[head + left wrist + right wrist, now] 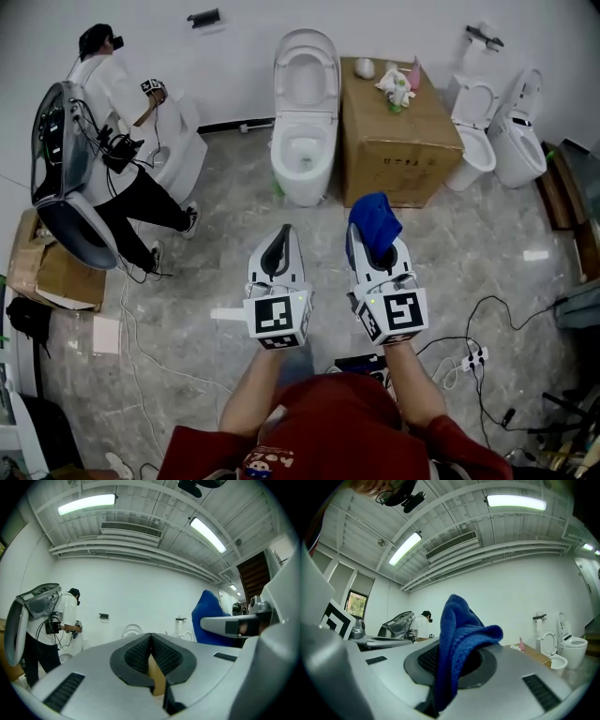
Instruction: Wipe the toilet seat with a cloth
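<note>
A white toilet [303, 141] with its lid raised stands against the far wall, ahead of both grippers; its seat ring [302, 153] lies down over the bowl. My right gripper [372, 246] is shut on a blue cloth [374, 221], which bunches up out of the jaws [459, 634]. My left gripper [277, 251] is shut with nothing between its pads [151, 652]. Both point level toward the far wall, side by side, short of the toilet. In the left gripper view the toilet [132, 631] shows small and far, with the blue cloth [211, 620] at right.
A cardboard box [394, 131] with small items on top stands right of the toilet. Two more toilets [502, 136] sit at the far right. A person [122, 178] works at another toilet far left. Cables and a power strip [466, 361] lie on the floor at right.
</note>
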`<state>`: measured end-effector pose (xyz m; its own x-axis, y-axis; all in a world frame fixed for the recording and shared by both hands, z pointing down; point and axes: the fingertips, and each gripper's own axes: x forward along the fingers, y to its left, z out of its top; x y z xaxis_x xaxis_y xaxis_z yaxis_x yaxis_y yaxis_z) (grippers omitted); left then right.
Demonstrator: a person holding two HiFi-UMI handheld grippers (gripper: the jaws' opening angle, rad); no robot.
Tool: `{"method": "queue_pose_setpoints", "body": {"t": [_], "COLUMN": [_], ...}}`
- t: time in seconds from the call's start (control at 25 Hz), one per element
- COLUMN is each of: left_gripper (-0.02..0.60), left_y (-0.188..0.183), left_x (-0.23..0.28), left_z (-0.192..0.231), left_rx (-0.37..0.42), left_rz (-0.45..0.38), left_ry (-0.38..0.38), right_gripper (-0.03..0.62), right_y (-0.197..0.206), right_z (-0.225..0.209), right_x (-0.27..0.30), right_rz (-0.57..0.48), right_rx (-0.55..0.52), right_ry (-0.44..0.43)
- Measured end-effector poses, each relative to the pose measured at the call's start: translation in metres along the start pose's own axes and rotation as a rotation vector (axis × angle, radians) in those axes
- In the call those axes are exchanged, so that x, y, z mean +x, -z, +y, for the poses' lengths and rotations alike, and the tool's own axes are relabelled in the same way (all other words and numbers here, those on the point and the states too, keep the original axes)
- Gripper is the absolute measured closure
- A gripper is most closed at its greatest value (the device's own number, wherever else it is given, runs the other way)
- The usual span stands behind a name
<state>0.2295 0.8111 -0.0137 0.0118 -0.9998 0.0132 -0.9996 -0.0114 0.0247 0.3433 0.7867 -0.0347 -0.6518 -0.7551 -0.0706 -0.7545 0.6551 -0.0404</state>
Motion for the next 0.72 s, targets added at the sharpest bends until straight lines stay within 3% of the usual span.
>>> {"method": "queue_pose_setpoints", "body": {"t": [0.48, 0.72], "left_gripper": [0.566, 0.566], "left_y": [-0.015, -0.016], "left_x": [0.136, 0.180], "left_z": [0.143, 0.180], "left_rx": [0.005, 0.010], "left_rz": [-0.017, -0.016], "left_ry": [0.048, 0.070], "right_gripper": [0.534, 0.534], "right_y": [0.009, 0.017], "right_z": [0.016, 0.014], "right_x": [0.190, 0.244], "right_rz": [0.036, 0.040], "right_rx": [-0.028, -0.021], "right_ry": [0.054, 0.080]}}
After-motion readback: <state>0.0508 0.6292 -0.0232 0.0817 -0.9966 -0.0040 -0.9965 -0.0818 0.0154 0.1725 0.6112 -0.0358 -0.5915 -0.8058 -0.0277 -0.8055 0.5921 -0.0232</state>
